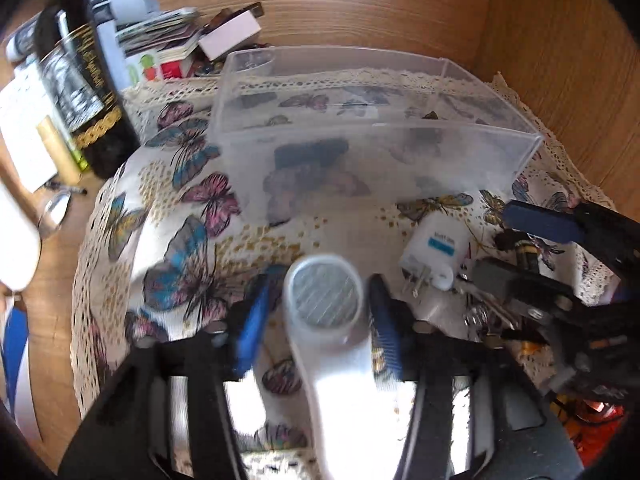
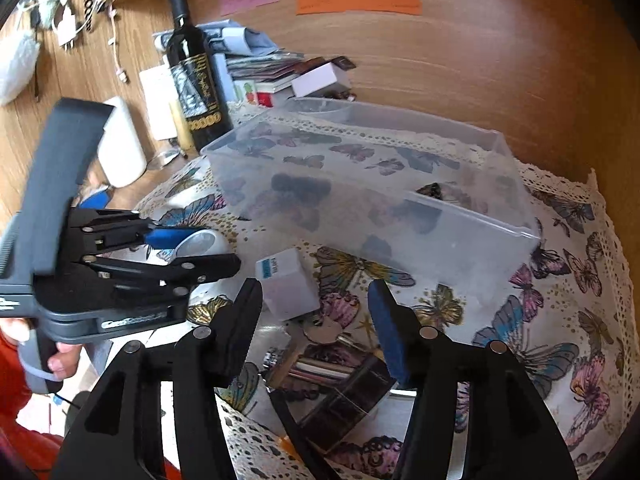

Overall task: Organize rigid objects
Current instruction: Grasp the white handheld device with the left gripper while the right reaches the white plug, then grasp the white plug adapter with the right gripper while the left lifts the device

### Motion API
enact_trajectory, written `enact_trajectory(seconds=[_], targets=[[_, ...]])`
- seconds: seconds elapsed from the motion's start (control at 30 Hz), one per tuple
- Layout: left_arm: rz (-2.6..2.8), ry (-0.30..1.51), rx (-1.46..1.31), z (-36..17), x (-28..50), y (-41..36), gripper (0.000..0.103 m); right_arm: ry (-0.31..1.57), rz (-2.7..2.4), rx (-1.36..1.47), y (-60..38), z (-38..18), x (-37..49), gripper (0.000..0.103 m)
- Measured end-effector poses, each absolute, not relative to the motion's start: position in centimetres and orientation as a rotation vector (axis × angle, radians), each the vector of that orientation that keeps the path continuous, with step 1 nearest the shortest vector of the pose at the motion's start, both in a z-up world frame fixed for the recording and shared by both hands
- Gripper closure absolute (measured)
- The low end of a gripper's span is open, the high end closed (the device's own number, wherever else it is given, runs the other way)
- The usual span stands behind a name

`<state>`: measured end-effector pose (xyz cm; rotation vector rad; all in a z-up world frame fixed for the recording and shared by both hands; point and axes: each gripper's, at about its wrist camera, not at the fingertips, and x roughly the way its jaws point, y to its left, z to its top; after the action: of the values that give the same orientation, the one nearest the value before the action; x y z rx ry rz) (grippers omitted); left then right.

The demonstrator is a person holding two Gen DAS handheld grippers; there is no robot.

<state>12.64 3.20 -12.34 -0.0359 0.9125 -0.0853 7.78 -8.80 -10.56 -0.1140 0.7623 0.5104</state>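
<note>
My left gripper is shut on a white handled tool with a round ribbed head, held above the butterfly cloth; it also shows in the right wrist view. A clear plastic bin stands beyond it, holding a few small dark items. A white plug adapter lies right of the tool, and ahead of my right gripper, which is open and empty above keys and a small clear box. The right gripper's blue-padded fingers reach in at the right.
A dark wine bottle stands left of the bin with stacked booklets and a white box behind. A white device and cables lie on the wooden desk at left. A wooden wall rises close behind the bin.
</note>
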Motion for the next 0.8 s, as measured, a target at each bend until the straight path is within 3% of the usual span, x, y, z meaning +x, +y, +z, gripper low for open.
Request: enact_trajectory(seconds=[0.03, 0.13, 0.2, 0.27, 0.37, 0.8], targets=[[-0.077, 0.906, -0.039, -12.4, 12.1, 3.3, 0.038, 0.768, 0.520, -0.123, -8.4, -10.7, 8.0, 0.051], [-0.065, 0.900, -0.047, -12.9, 10.9, 3.7, 0.039, 0.783, 0.537, -0.145, -7.6, -11.1, 8.8, 0.051], [-0.086, 0.915, -0.060, -13.6, 10.6, 3.8, 0.053, 0.801, 0.531, -0.154, -7.1, -11.6, 9.4, 0.053], [-0.056, 0.891, -0.024, -13.6, 10.4, 3.3, 0.063, 0.826, 0.528, -0.146, -6.8, -12.1, 9.9, 0.066], [-0.076, 0.892, -0.038, -13.3, 10.5, 3.5, 0.063, 0.821, 0.525, -0.117, -6.8, -12.1, 9.9, 0.073], [-0.064, 0.689, -0.072, -6.9, 9.7, 5.5, 0.064, 0.665, 0.424, -0.056, -10.2, -7.7, 8.7, 0.073]])
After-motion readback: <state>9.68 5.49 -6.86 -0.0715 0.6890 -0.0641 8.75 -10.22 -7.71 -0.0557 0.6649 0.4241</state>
